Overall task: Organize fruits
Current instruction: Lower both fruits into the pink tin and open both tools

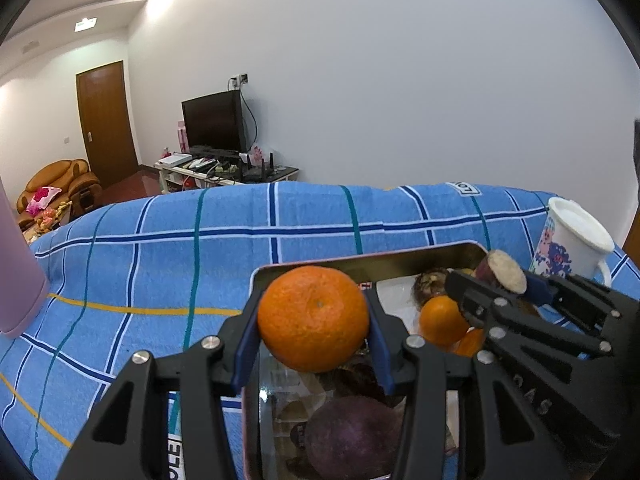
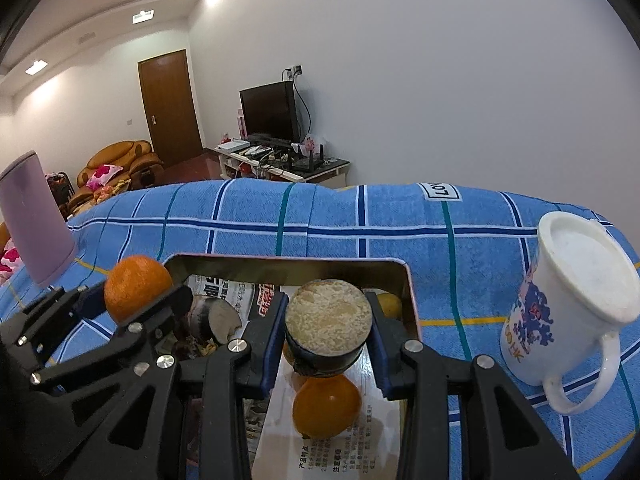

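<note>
Left gripper (image 1: 312, 320) clamped on orange (image 1: 313, 317), frame centre | right gripper (image 2: 329, 330) clamped on cut fruit half (image 2: 329, 326), pale grainy face up | both directly above metal tin (image 2: 412, 300), lower centre | tin: paper-lined, smooth round oranges inside | mug (image 2: 568, 304) right

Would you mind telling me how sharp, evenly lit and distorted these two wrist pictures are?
Left wrist view: strong fisheye bend, dark corners, sharp orange, glare on the tin wall. Right wrist view: same bend, bright ceiling lights, crisp halved fruit, evenly lit cup.
</note>
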{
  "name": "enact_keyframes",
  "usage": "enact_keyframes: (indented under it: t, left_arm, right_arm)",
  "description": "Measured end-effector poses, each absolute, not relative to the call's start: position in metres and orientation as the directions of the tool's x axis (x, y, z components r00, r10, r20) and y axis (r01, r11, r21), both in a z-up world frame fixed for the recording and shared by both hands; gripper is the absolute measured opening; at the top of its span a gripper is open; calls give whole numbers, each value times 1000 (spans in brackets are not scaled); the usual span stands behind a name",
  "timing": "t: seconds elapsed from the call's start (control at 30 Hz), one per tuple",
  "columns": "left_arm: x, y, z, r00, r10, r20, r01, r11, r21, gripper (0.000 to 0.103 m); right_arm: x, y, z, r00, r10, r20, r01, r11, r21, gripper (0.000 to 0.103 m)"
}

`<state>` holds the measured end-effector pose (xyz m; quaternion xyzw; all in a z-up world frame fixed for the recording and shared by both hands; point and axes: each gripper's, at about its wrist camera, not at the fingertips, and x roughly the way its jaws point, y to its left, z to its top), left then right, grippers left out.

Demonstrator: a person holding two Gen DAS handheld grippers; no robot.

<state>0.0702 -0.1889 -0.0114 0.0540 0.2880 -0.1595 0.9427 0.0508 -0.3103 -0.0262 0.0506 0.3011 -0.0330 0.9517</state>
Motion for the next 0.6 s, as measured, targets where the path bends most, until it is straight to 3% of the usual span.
enact_keyframes:
  t: [0.4,0.6]
  left_arm:
    - [83,-185,-7,762,-300,-574,341,939,-38,49]
    - [98,-189,-9,723,-332,-606,353,931,-89,49]
  right_arm:
    - [47,-322,-7,851,-5,-524,88,987,135,40]
    - [57,-327,-9,836,42,-547,74,979,189,40]
